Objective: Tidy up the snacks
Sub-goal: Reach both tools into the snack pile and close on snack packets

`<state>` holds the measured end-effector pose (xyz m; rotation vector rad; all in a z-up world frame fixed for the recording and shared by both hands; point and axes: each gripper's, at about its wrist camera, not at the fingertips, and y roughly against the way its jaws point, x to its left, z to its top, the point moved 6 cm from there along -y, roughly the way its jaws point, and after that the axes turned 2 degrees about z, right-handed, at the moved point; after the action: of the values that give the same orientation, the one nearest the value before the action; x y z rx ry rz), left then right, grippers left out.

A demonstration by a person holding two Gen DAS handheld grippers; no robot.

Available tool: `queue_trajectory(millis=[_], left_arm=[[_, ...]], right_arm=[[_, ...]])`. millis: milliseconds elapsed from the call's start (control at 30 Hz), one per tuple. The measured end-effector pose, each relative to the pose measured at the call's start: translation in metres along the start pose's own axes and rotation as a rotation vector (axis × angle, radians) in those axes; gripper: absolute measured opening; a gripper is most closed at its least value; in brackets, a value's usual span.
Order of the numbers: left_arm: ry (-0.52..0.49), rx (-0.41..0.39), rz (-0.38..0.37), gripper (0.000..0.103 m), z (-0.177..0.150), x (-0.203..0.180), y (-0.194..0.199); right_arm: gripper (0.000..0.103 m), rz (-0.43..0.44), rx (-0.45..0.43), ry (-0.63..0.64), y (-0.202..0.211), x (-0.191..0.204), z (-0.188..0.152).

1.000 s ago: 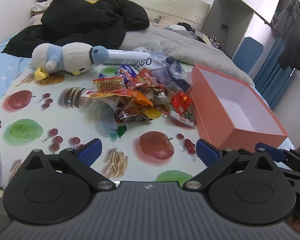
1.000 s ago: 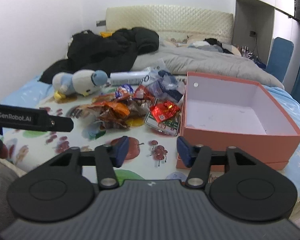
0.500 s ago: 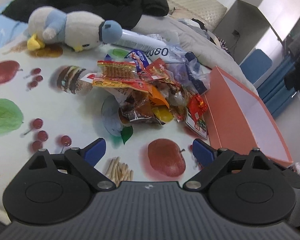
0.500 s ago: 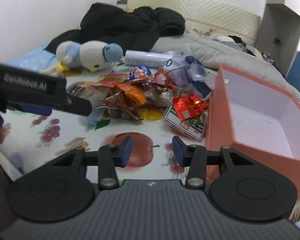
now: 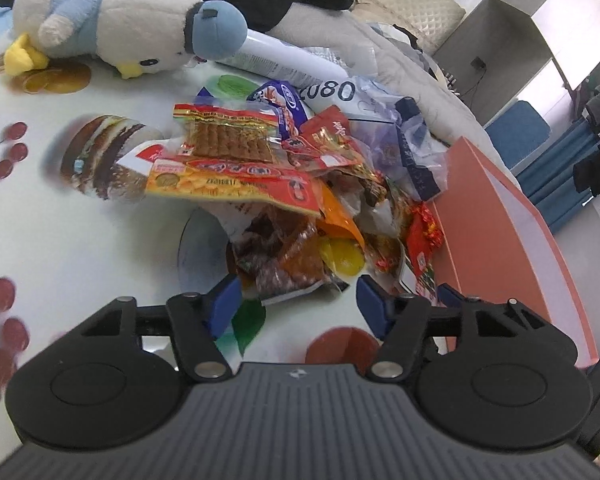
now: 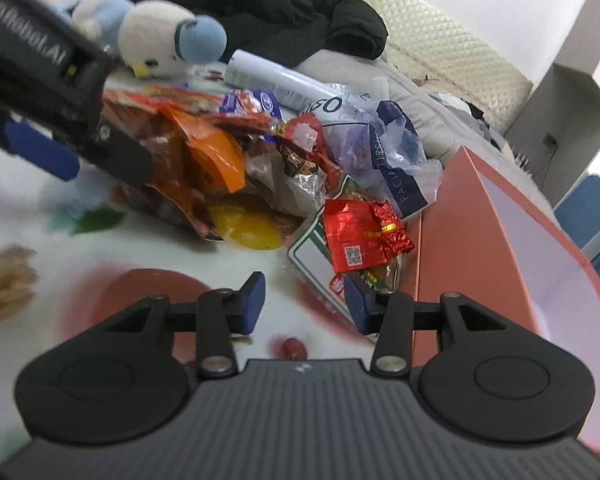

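Note:
A pile of snack packets (image 5: 284,184) lies on the fruit-print tablecloth (image 5: 60,216); it also shows in the right wrist view (image 6: 228,160). An open orange box (image 5: 512,240) stands right of the pile and shows in the right wrist view (image 6: 512,248). My left gripper (image 5: 298,298) is open and empty, its tips at the near edge of a brown packet (image 5: 280,256). My right gripper (image 6: 304,298) is open and empty, just in front of a red foil packet (image 6: 360,236) lying on a flat white-and-green packet (image 6: 314,258).
A white and blue plush bird (image 5: 116,28) lies at the back left. A white tube (image 5: 284,64) and a clear plastic bag (image 6: 384,148) sit behind the pile. Black clothing (image 6: 284,8) and grey bedding (image 5: 380,64) lie beyond. The left gripper's body (image 6: 48,80) crosses the right wrist view.
Both grippers have moved forward and down to the pile. The left jaws narrowed a little; the right jaws widened a little.

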<state>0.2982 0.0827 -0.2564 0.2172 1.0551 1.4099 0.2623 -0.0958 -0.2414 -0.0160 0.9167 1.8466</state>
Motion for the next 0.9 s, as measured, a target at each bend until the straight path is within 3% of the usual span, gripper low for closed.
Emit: queue_trajectory(millis=[167,300,333,400,433,567,900], left_arm=[[0.007,-0.011,0.029,0.061,0.002,0.002,-0.013],[0.017,0.001,0.001,0.041,-0.002,0.005,-0.020],[0.017,0.005,0.002,0.039,-0.003,0.005,-0.020],[-0.009,-0.001,0.024,0.028,-0.004,0.003,-0.019],[-0.015,-0.001,0.024,0.025,-0.004,0.002,-0.017],[-0.018,-0.015,0.008,0.019,-0.006,-0.005,-0.004],[-0.022,-0.020,-0.041,0.012,-0.034,-0.013,0.050]], right_arm=[[0.046,-0.051,-0.014,0.103,-0.022,0.008,0.002],[0.044,-0.116,-0.037,0.173,-0.031,0.012,0.003],[0.039,-0.125,-0.042,0.182,-0.032,0.013,0.003],[0.017,-0.136,-0.039,0.183,-0.033,0.011,0.005],[0.012,-0.142,-0.046,0.174,-0.031,0.010,0.006],[0.005,-0.156,-0.070,0.155,-0.020,0.006,0.015],[0.003,-0.106,-0.081,0.128,0.026,0.005,0.012]])
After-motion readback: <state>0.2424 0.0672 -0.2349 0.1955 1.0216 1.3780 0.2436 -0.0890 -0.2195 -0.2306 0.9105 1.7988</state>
